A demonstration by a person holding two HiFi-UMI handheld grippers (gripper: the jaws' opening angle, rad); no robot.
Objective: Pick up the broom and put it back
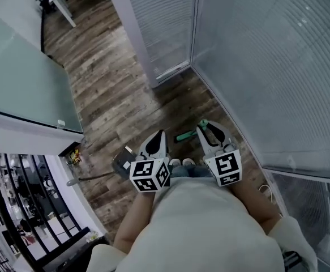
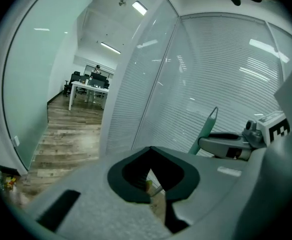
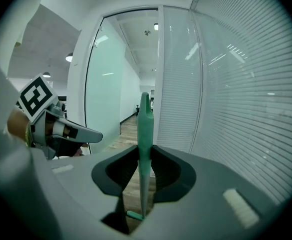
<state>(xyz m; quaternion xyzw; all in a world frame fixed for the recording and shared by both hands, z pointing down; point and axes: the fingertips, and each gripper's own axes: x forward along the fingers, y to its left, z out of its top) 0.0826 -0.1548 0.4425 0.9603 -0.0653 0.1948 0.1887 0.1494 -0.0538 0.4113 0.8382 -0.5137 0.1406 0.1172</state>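
pale top, black-white marker cubes

Right gripper clamps upright green broom handle; left gripper at left.

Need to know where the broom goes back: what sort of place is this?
Likely an office corridor: glass partitions with blinds, a wood-look plank floor, and white desks down the hall.

Slim green broom, roughly upright
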